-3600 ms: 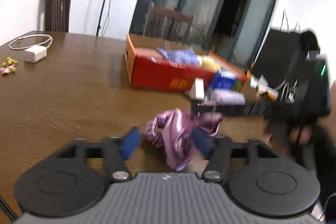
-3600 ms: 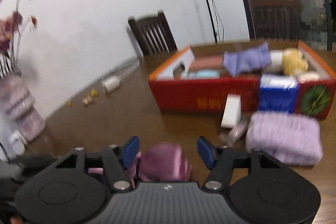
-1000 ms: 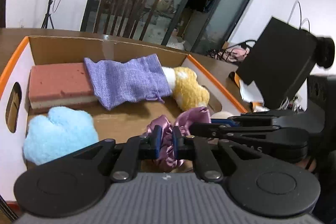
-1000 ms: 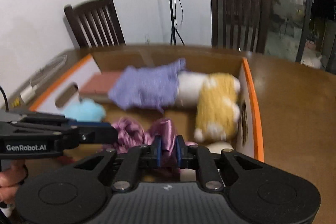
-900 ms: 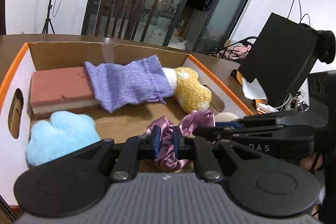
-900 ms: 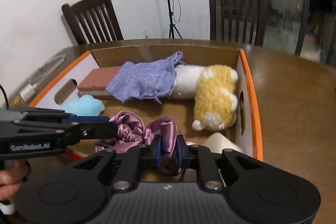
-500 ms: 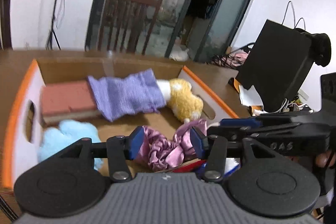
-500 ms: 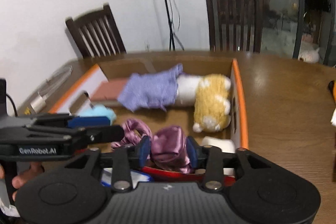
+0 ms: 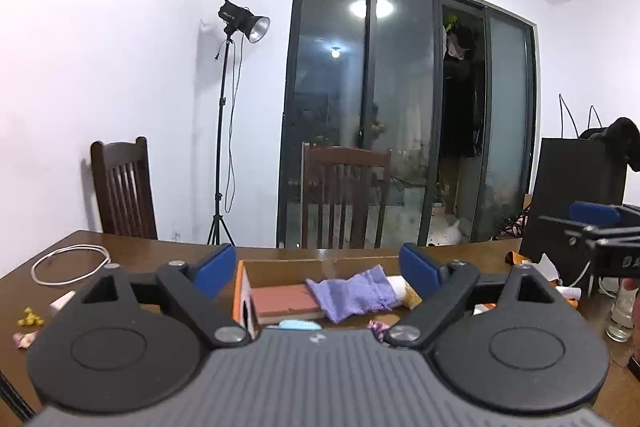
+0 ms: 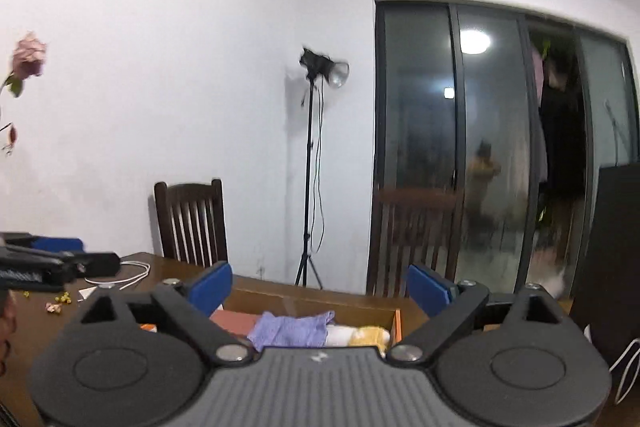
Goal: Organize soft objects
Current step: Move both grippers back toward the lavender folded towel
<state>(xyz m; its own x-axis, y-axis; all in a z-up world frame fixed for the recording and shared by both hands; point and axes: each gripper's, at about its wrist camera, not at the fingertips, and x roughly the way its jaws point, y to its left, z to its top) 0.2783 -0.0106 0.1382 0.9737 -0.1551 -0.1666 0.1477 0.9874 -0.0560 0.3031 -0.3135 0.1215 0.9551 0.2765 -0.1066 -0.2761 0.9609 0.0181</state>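
Left wrist view: the left tongs (image 9: 318, 265) are standing released, their blue pads having just been spreading apart, with nothing lying between them. Beyond them, the orange-rimmed cardboard box (image 9: 239, 289) is sitting on the brown wooden bench (image 9: 132, 251). Inside the box, a lilac knitted pouch (image 9: 352, 291) is lying partly over a pink-and-cream sponge block (image 9: 282, 301), with a white-and-yellow plush toy (image 9: 406, 293) showing at its right end. A sliver of a light-blue fluffy pad (image 9: 298, 324) and a scrap of the purple satin scrunchie (image 9: 378, 325) are peeking over the near edge of the tongs' body, so the scrunchie is judged to be resting in the box, free of both tongs. At the far right, the right tongs (image 9: 588, 223) are entering the picture.

Right wrist view: the right tongs (image 10: 318, 287) are likewise standing released, having just been opening, and are grasping nothing. The same box and its pouch, sponge and plush are lying below and ahead.

Progress, as a judgement: five soft items are appearing stowed, and the current placement looks finished. Whether further soft things are waiting on the bench cannot be told, since the area nearest the tongs is hidden. A white cable (image 9: 70, 263) and small yellow scraps (image 9: 30, 319) are remaining on the bench.
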